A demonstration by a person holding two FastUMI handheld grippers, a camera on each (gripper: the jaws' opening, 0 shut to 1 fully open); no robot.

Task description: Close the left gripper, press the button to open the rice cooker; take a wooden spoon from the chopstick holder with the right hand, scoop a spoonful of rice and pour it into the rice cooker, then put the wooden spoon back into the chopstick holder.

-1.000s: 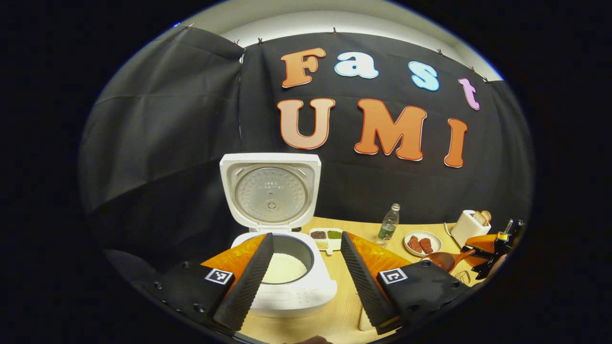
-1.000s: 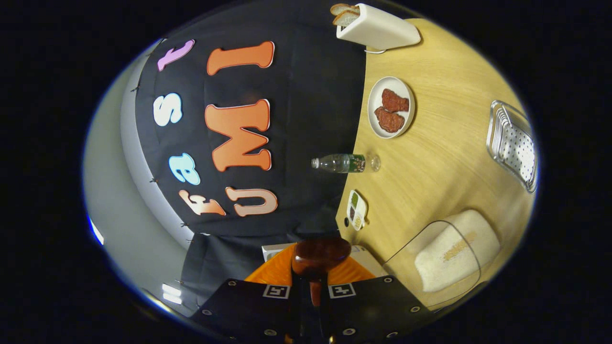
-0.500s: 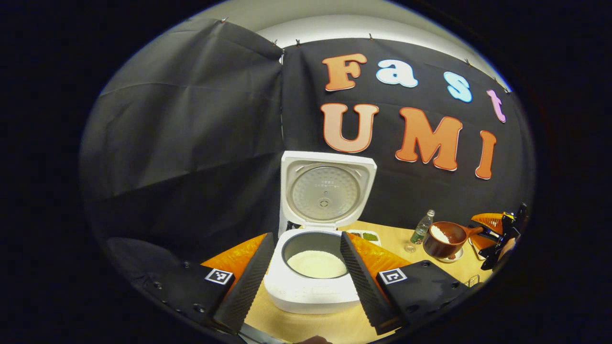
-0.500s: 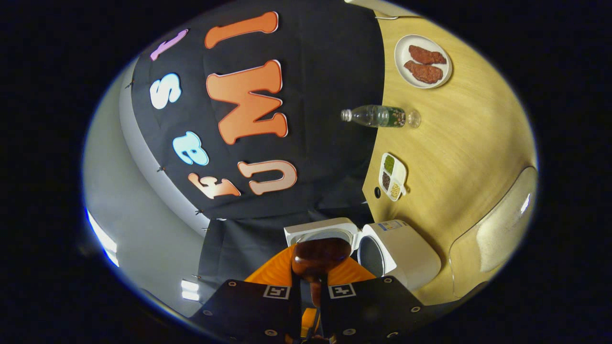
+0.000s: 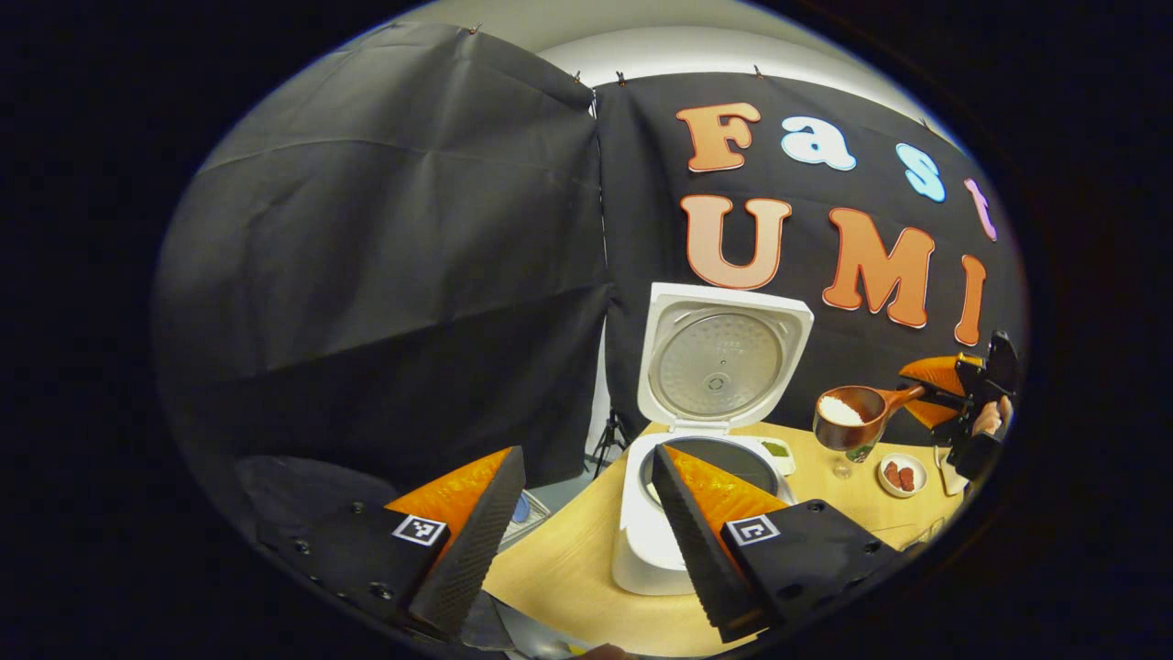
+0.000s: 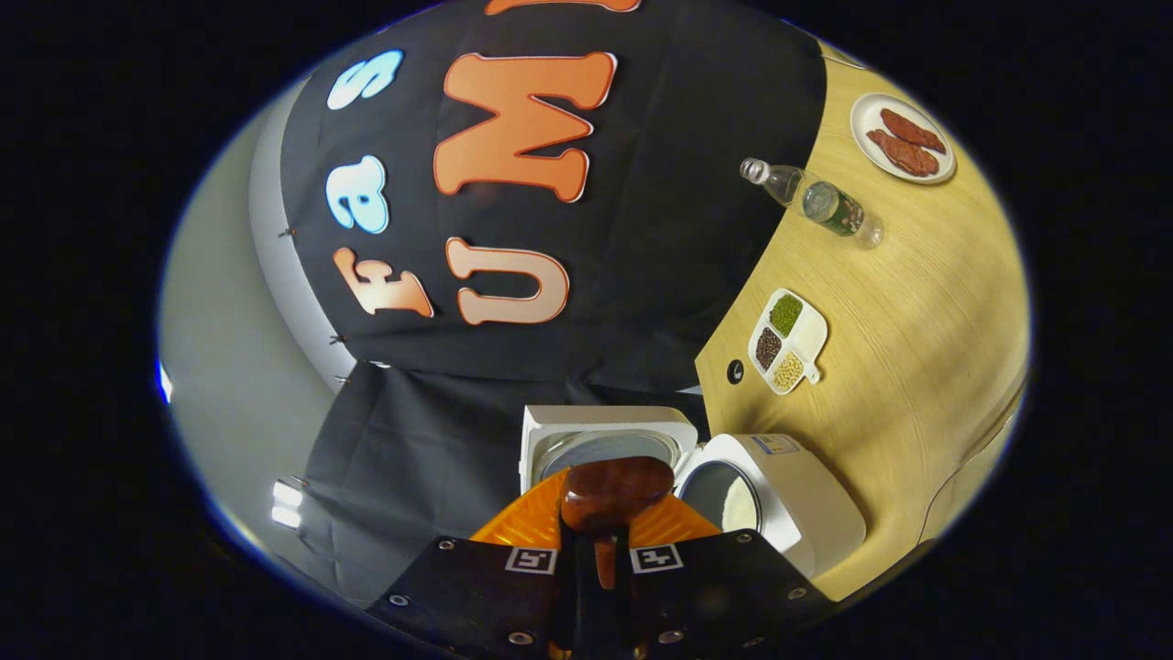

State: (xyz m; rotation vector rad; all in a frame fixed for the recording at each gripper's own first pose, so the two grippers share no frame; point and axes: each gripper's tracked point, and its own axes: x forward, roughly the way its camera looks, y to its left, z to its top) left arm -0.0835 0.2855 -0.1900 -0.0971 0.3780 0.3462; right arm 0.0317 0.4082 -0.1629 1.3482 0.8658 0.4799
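Right tongs on wooden spoon, label unreadable

One rice cooker is seen, and one wooden spoon. One bottle is counted. One round plate is seen, with two brown pieces on it. One small tray is seen, with three parts. Two grippers are counted, the left gripper and the right gripper.

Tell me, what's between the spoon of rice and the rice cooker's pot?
Nothing: in the left gripper view, bare air separates the wooden spoon from the rice cooker.
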